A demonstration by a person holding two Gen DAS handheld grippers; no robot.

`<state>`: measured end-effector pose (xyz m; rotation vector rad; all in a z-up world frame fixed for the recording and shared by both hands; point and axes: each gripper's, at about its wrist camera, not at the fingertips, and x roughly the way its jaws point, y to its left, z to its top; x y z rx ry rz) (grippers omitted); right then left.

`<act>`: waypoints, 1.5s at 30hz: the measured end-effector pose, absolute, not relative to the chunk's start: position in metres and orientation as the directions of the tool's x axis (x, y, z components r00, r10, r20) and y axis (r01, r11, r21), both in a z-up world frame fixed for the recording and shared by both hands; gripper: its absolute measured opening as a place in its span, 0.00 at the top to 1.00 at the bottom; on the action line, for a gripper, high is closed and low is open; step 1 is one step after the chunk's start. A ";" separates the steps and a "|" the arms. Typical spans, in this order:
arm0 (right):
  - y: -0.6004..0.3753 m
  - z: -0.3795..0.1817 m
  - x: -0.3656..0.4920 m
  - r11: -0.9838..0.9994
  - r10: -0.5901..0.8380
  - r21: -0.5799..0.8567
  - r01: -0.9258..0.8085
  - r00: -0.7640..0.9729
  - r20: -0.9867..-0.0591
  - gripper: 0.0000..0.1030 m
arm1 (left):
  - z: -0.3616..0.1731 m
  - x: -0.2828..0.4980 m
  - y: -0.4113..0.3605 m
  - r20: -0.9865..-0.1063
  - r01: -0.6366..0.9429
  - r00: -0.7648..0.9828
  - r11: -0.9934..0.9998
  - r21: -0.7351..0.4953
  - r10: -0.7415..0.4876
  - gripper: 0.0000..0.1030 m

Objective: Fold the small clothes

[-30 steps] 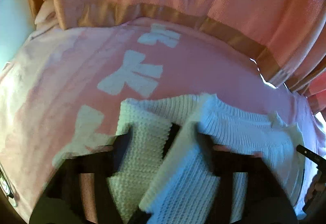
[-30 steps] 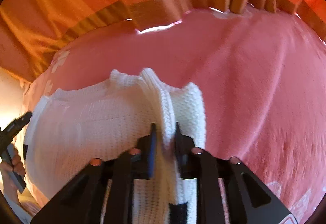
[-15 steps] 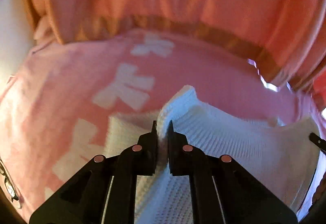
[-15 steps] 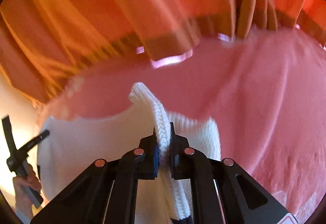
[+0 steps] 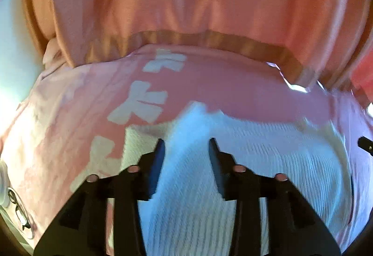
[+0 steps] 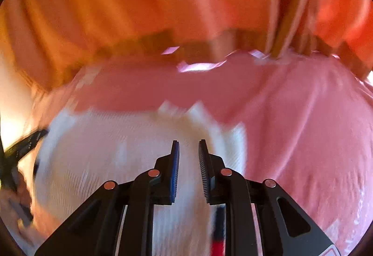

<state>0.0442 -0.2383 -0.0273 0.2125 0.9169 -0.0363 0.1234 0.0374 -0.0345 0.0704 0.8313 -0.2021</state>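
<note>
Fingers on both the left gripper [image 5: 186, 146] and the right gripper [image 6: 188, 147] stood parted over the white knitted sweater [image 5: 256, 151] lying on the pink bedspread [image 5: 233, 83], so lifting straight clear would spare the fold.

Left gripper [image 5: 186, 146]: pinched shut on sweater [image 5: 268, 153] fold half second ago, fingers now spread, fold lying loose between them. Right gripper [image 6: 188, 148]: same, pinch released, gap open. Raised knit ridge at 12 o'clock now slumped onto pink blanket [image 6: 303, 127].
</note>
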 end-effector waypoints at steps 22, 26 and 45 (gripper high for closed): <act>-0.242 -0.037 0.046 0.980 -0.001 0.116 0.163 0.587 -0.809 0.89 | -0.048 0.103 0.030 -0.746 0.251 0.660 0.962 0.106 -0.090 0.29; -0.239 -0.059 0.077 0.978 0.037 0.141 0.152 0.541 -0.840 0.89 | -0.061 0.124 0.021 -0.772 0.226 0.631 0.970 0.092 -0.074 0.28; -0.261 -0.062 0.086 0.967 -0.090 0.067 0.247 0.572 -0.815 0.92 | -0.078 0.140 0.000 -0.806 0.232 0.590 0.966 0.111 -0.049 0.28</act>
